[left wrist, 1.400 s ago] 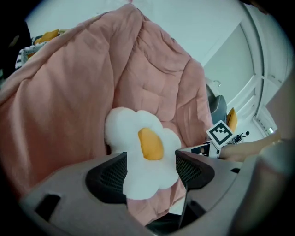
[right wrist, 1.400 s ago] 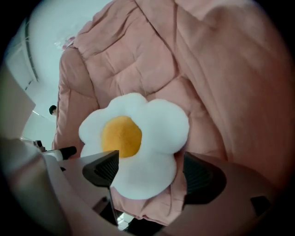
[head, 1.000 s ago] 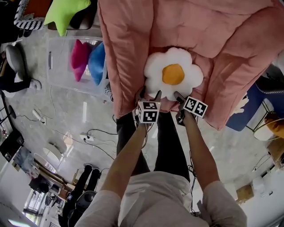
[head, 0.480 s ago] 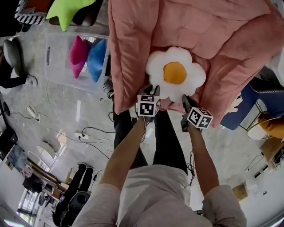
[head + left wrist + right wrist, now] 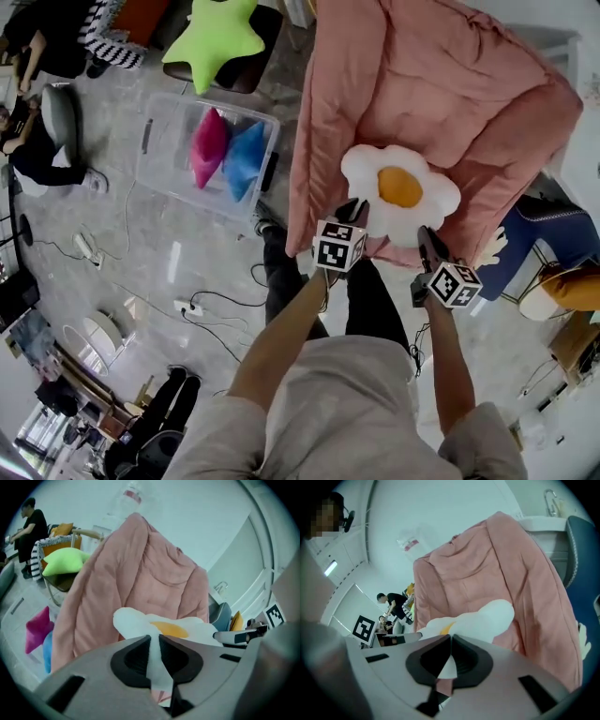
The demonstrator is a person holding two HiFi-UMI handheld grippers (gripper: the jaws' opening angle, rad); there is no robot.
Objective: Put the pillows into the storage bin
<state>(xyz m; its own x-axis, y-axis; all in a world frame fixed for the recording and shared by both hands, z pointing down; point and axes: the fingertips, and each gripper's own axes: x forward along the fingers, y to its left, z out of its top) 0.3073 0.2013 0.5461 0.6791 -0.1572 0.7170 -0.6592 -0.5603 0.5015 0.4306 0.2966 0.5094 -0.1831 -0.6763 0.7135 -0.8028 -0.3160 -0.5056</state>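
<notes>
White plush is getting squeezed between the jaws of the left claw point(image 5: 154, 639), which have just been closing on a thin edge of the egg flower pillow point(image 5: 401, 192) and are pinching it tight. The right claw point(image 5: 451, 639), just to the right of the left one, is clenching another bit of the same white edge. The rest of the pillow, with its yellow middle, is lying right in front of both claws, resting on a big pink quilt point(image 5: 450, 84) that is piling up behind it. The clear storage bin point(image 5: 159, 141) is sitting on the floor well off to the left of the left claw. A pink pillow point(image 5: 208, 148) and a blue pillow point(image 5: 246, 159) are lying inside it side by side. Past the bin, even farther from the claws, a green star pillow point(image 5: 220, 37) is waiting on a dark chair point(image 5: 262, 67). So it looks like the job is about half done: two pillows are in, the flower one is being held, and the star one is not yet picked up. No words are showing that can be read. Each claw's cube point(image 5: 339, 246) is only showing black and white square marks, and a small red and white thing point(image 5: 410, 542) far ahead on the wall is too blurry to read.
</notes>
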